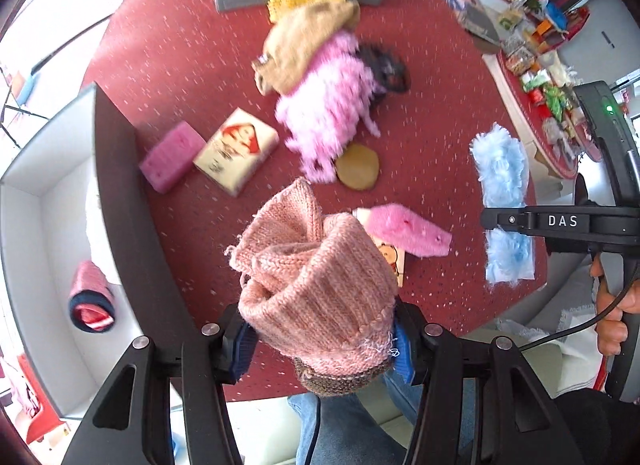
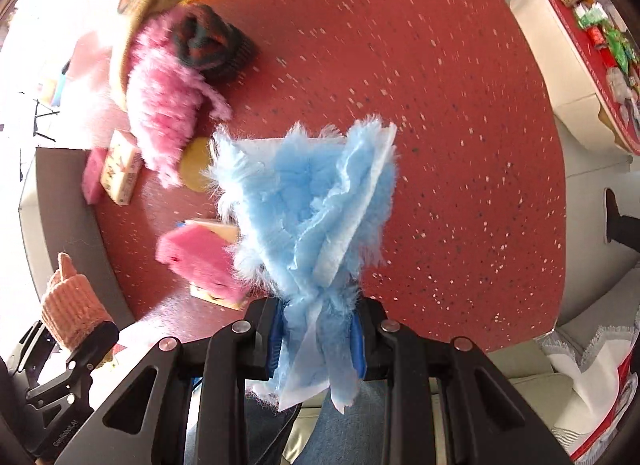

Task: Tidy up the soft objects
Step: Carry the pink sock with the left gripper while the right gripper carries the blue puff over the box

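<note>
Pink knit hat (image 1: 316, 285) sat pinched between the blue pads of the left claw (image 1: 322, 349), lifted above the near edge of the red speckled tabletop (image 1: 192, 65). The right claw (image 2: 316, 345) was closed on a fluffy light-blue duster cloth (image 2: 308, 209), held upright over the tabletop. Behind lay a shaggy pink cloth (image 1: 328, 105), a tan knit hat (image 1: 300, 45) and a pink sponge (image 1: 172, 155).

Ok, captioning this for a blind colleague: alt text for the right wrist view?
The right gripper pinches a fluffy light-blue cloth above a speckled red table. To its left lie a pink sponge and a shaggy pink cloth.
</note>
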The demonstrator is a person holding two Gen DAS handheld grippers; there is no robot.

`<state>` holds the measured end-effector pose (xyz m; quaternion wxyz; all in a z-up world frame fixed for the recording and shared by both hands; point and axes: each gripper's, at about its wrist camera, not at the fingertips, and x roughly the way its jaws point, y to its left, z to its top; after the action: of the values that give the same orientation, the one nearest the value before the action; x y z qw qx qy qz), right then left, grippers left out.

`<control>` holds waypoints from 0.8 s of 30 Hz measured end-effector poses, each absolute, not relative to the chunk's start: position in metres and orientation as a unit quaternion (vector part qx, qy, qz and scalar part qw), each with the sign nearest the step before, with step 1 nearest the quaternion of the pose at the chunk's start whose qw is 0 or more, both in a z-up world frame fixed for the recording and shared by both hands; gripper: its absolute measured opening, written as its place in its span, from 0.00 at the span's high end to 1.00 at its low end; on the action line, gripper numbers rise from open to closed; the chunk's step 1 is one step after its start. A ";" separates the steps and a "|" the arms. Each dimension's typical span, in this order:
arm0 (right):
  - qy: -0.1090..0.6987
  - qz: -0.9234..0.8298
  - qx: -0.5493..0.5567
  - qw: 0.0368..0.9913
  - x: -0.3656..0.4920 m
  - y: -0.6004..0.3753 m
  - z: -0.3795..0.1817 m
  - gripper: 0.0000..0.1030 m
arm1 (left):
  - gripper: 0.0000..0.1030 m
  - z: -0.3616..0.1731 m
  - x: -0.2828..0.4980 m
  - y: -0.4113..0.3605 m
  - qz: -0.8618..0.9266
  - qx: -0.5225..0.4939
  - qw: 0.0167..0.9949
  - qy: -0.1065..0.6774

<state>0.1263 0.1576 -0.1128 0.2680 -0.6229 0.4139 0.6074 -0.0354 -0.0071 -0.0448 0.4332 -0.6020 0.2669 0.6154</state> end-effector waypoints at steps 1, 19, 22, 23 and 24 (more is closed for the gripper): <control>0.412 0.610 -0.621 0.268 0.129 0.159 -0.108 0.71 | 0.46 -0.042 -0.039 -0.010 0.620 -0.599 0.433 0.263; 0.295 0.676 -0.646 0.197 0.028 0.112 -0.050 0.71 | 0.46 -0.019 -0.109 -0.080 0.709 -0.565 0.379 0.186; 0.274 0.687 -0.650 0.174 0.010 0.097 -0.044 0.71 | 0.46 -0.020 -0.124 -0.102 0.724 -0.569 0.353 0.165; 0.265 0.691 -0.652 0.166 0.004 0.092 -0.041 0.71 | 0.46 -0.021 -0.129 -0.107 0.728 -0.570 0.346 0.160; 0.257 0.695 -0.653 0.158 -0.002 0.087 -0.038 0.71 | 0.46 -0.021 -0.132 -0.113 0.732 -0.570 0.338 0.156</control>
<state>-0.0020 0.0867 -0.0376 0.1577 -0.6533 0.2568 0.6946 -0.1323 -0.1130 -0.0208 0.3384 -0.5699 0.1561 0.7323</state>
